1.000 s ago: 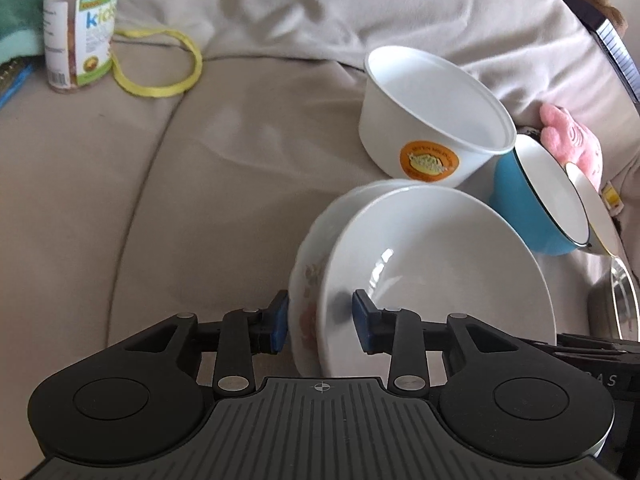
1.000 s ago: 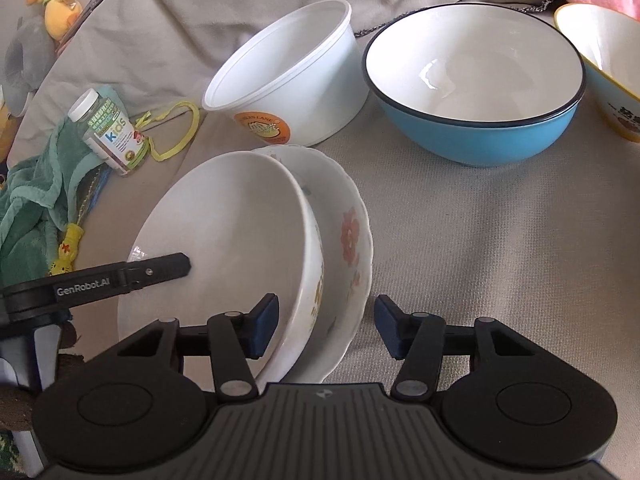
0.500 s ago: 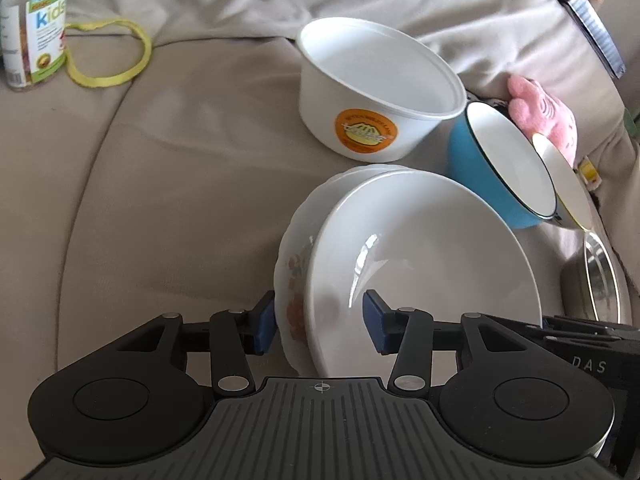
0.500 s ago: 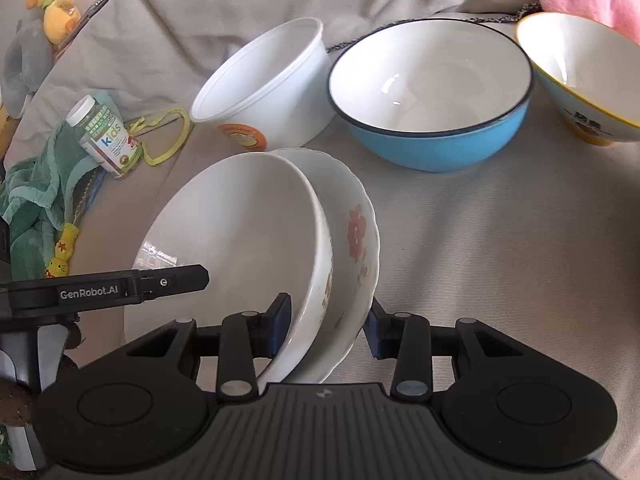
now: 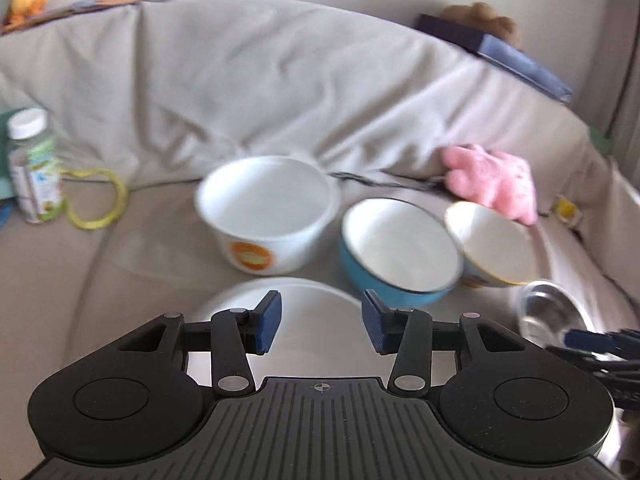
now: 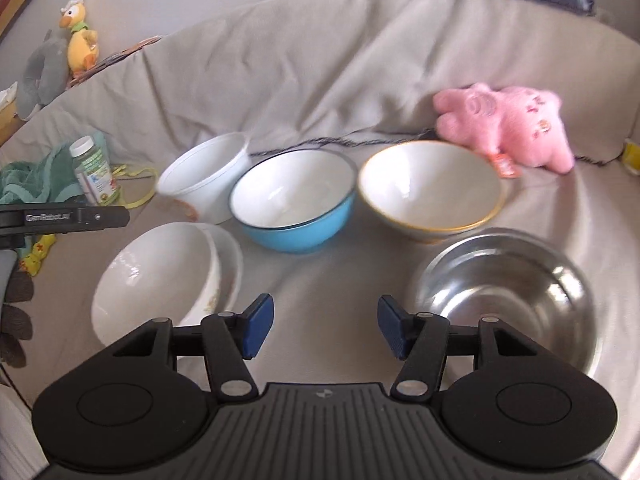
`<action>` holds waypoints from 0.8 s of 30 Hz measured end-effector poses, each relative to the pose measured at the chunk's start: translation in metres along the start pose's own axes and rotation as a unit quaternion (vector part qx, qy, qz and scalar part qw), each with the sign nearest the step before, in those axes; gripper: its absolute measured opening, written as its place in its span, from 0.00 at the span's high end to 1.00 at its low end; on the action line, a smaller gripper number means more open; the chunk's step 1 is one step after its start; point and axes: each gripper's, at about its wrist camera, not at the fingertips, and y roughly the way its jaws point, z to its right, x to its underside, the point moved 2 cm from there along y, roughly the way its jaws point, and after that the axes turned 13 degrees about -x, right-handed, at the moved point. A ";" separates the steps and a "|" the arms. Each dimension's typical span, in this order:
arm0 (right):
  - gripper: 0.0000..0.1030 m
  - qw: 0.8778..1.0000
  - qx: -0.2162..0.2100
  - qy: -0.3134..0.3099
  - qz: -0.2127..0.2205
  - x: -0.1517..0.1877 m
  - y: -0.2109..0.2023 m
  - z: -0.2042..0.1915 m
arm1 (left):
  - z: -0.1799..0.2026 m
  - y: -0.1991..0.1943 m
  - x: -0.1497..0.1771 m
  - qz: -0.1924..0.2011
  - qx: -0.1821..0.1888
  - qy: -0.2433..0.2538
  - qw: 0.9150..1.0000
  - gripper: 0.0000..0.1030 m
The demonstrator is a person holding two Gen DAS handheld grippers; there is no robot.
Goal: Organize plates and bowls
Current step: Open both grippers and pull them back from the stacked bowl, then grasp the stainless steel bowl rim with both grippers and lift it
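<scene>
1. My left hand-held gripper [image 5: 321, 322] stands wide with nothing between its pads; it hangs above the near edge of the stacked white plates [image 6: 160, 276], not touching them.
2. My right hand-held gripper [image 6: 323, 326] has just been opening. Its jaws stand wide, and only bare sofa cover [image 6: 320, 80] shows between them.
3. Landmark: the blue bowl [image 6: 294, 208], upright on the sofa seat. All places below are given from it, as the right wrist view shows them.
4. Done, as I judge it: the two white plates sit nested — the plain one inside the flower-patterned one — just in front and to the left of the blue bowl, resting on the seat with the stack tilted, and released by both grippers.
5. Not yet done: the bowls stand singly.
   - The white tub with the orange label [image 6: 202, 182] lies just to the left of the blue bowl, close against it and leaning.
   - The gold-rimmed bowl [image 6: 430, 190] stands just to the right, near but apart.
   - The steel bowl [image 6: 508, 288] stands in front and to the right, nearest my right gripper.
6. Judgement: the plate step looks complete; grouping or nesting of four bowls is left — roughly the early-to-middle part of the task.
7. The vitamin bottle [image 6: 91, 170] and the pink plush toy [image 6: 504, 124] lie further out and are no part of the work.
</scene>
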 end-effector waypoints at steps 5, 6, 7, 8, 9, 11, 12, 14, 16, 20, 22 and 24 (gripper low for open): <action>0.42 0.991 0.123 -0.009 0.050 0.006 -0.038 0.068 | 0.098 0.014 0.008 -0.054 0.099 0.038 0.993 0.53; 0.40 0.988 0.144 -0.003 0.059 0.008 -0.044 0.083 | 0.117 0.021 0.012 -0.065 0.104 0.047 0.991 0.53; 0.39 0.985 0.159 0.005 0.065 0.010 -0.048 0.096 | 0.131 0.026 0.014 -0.071 0.105 0.053 0.991 0.53; 0.39 0.982 0.175 0.019 0.073 0.014 -0.054 0.112 | 0.146 0.033 0.016 -0.078 0.103 0.057 0.990 0.53; 0.38 0.979 0.183 0.033 0.080 0.017 -0.059 0.127 | 0.160 0.039 0.021 -0.085 0.100 0.059 0.990 0.53; 0.37 0.976 0.189 0.063 0.089 0.023 -0.065 0.154 | 0.180 0.050 0.025 -0.097 0.099 0.061 0.988 0.53; 0.37 0.974 0.187 0.083 0.092 0.030 -0.067 0.169 | 0.188 0.056 0.028 -0.106 0.101 0.061 0.987 0.53; 0.37 0.974 0.172 0.117 0.091 0.038 -0.065 0.190 | 0.202 0.065 0.033 -0.120 0.096 0.065 0.986 0.53; 0.37 0.974 0.148 0.147 0.090 0.046 -0.059 0.203 | 0.215 0.076 0.038 -0.128 0.077 0.080 0.986 0.53; 0.37 0.972 0.084 0.197 0.094 0.058 -0.045 0.216 | 0.231 0.090 0.049 -0.146 0.047 0.106 0.982 0.53; 0.37 0.972 0.074 0.202 0.091 0.058 -0.037 0.216 | 0.236 0.095 0.054 -0.158 0.049 0.113 0.980 0.53; 0.38 0.974 0.073 0.197 0.086 0.059 -0.029 0.214 | 0.239 0.099 0.059 -0.166 0.054 0.113 0.978 0.53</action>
